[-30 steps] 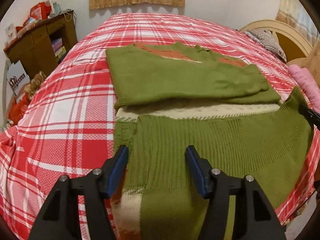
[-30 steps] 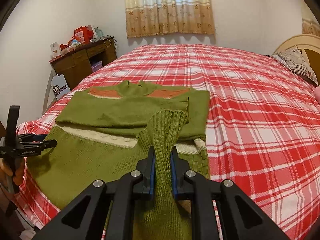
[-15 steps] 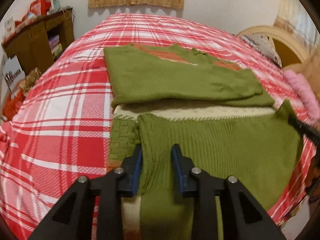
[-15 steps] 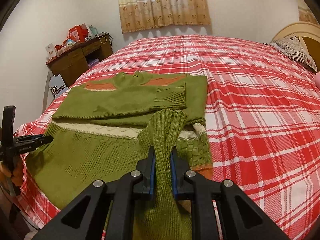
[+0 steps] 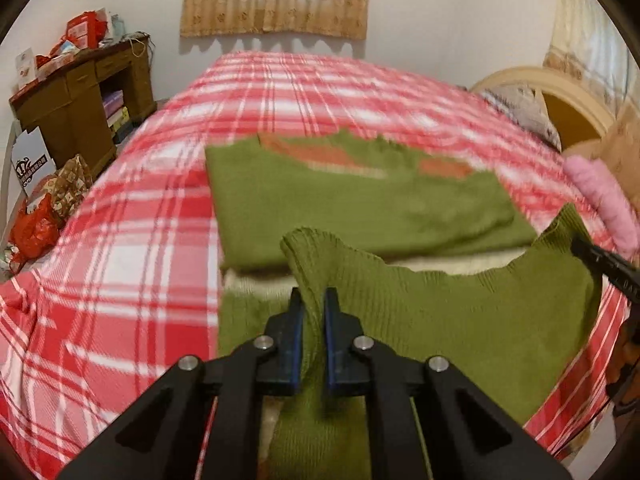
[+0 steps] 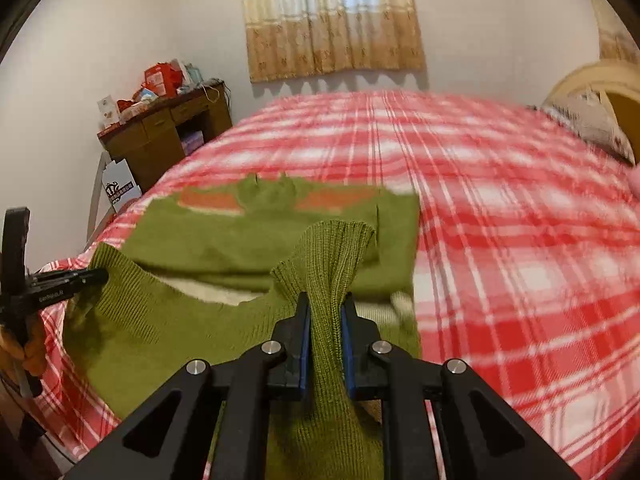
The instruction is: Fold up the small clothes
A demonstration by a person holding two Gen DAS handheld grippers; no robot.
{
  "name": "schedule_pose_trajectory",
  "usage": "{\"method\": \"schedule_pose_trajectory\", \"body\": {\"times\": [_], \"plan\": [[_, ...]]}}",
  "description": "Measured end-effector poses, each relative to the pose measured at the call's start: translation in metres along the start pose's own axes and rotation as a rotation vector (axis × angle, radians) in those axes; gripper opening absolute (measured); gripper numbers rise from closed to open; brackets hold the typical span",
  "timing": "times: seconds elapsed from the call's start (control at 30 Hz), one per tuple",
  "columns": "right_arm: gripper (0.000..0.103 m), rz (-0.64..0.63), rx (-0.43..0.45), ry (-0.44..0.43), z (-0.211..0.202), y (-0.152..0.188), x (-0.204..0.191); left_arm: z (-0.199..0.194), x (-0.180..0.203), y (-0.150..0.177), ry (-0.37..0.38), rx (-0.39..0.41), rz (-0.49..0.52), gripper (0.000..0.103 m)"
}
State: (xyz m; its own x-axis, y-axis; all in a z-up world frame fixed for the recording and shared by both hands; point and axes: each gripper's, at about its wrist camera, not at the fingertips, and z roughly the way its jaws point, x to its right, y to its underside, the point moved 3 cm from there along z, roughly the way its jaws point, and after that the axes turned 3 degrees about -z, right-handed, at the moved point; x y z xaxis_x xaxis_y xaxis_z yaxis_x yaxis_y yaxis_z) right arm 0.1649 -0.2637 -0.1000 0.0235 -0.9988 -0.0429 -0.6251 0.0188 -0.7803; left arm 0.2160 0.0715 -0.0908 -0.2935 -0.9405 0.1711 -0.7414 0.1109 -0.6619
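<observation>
A green knit sweater [image 5: 360, 200] with orange shoulder patches lies flat on the red plaid bed [image 5: 132, 248], its sleeves folded across the body. My left gripper [image 5: 312, 308] is closing tight on one corner of the ribbed hem, and its pads press the knit. My right gripper [image 6: 325, 308] is shut on the other hem corner of the sweater [image 6: 248, 240]. Both corners are raised off the bed, and the hem hangs slack between them. Each gripper shows in the other's view: the right gripper [image 5: 584, 250] at the right edge, the left gripper [image 6: 94, 276] at the left edge.
A wooden desk [image 5: 80, 100] piled with red boxes stands left of the bed, with bags on the floor beside it. The headboard [image 5: 568, 96] and a pillow [image 5: 520, 108] are at the far right. A pink sleeve [image 5: 604, 200] shows above the right gripper. Plaid cover [image 6: 520, 240] stretches right of the sweater.
My left gripper's jaws went from wide open to shut on the hem corner and lifted it. The right gripper kept its grip and rose slightly, so the hem came up off the bed.
</observation>
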Motion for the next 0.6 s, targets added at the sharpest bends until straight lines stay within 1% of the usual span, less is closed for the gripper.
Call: {"method": "schedule_pose_trajectory", "body": {"times": [0.13, 0.27, 0.33, 0.5, 0.6], "plan": [[0.013, -0.012, 0.046, 0.012, 0.004, -0.028, 0.0, 0.001, -0.004, -0.033, -0.003, 0.04, -0.038, 0.009], [0.013, 0.008, 0.066, 0.015, 0.022, -0.057, 0.008, 0.01, -0.007, -0.069, -0.006, 0.083, -0.062, 0.009], [0.013, 0.015, 0.07, 0.018, 0.036, -0.072, 0.012, 0.017, -0.007, -0.085, -0.011, 0.095, -0.068, 0.009], [0.013, 0.012, 0.082, 0.057, 0.081, -0.11, 0.023, 0.049, -0.005, -0.13, -0.066, 0.133, -0.063, 0.009], [0.013, 0.022, 0.07, 0.084, 0.117, -0.122, 0.034, 0.074, -0.007, -0.143, -0.106, 0.135, -0.072, 0.009]]}}
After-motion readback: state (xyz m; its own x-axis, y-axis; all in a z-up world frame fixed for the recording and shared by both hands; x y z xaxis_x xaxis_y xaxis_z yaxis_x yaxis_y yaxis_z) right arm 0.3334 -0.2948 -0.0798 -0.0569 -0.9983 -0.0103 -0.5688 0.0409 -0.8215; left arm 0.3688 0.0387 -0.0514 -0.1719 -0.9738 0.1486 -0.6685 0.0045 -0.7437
